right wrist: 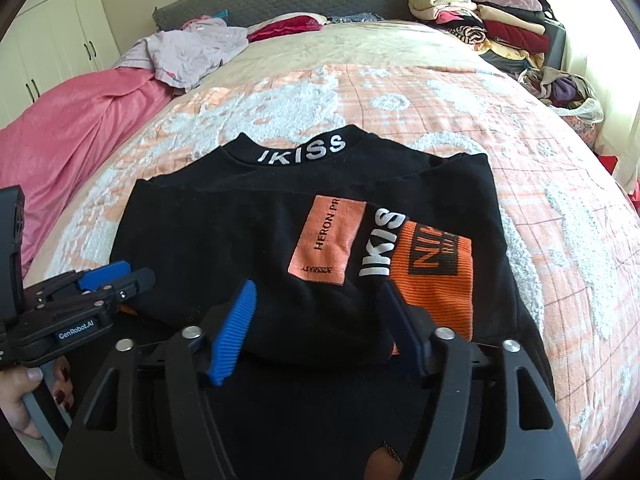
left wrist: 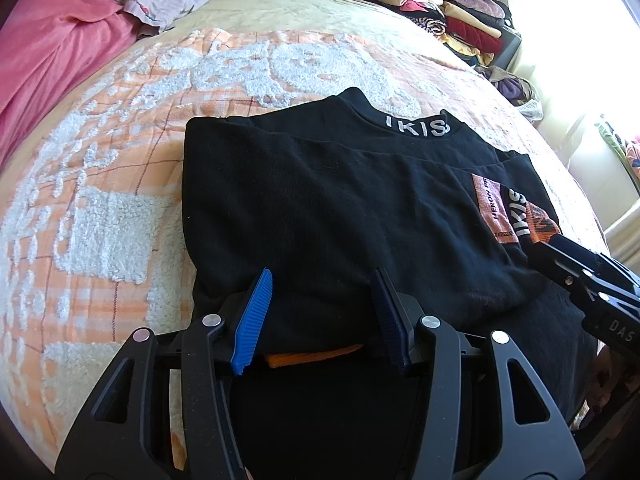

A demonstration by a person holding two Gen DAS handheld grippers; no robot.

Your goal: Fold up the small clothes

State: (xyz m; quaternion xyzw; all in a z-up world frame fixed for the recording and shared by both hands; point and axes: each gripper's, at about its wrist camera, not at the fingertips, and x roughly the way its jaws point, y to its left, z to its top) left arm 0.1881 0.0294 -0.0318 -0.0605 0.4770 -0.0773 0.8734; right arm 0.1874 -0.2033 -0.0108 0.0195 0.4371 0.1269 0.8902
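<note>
Right, black sweatshirt lies folded on the patterned bedspread. My right gripper is spread at its near edge; my left gripper straddles the near fold, pads apart.

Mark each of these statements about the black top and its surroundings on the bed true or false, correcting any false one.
1. The black top lies on an orange and white blanket. True.
2. The collar reads IKISS. True.
3. The orange cuff lies left of the peach patch in the right wrist view. False: it lies to the right.
4. The stack of folded clothes sits at the bed's far left. False: far right, by the window.
5. A pink cover lies along the bed's left side. True.
</note>
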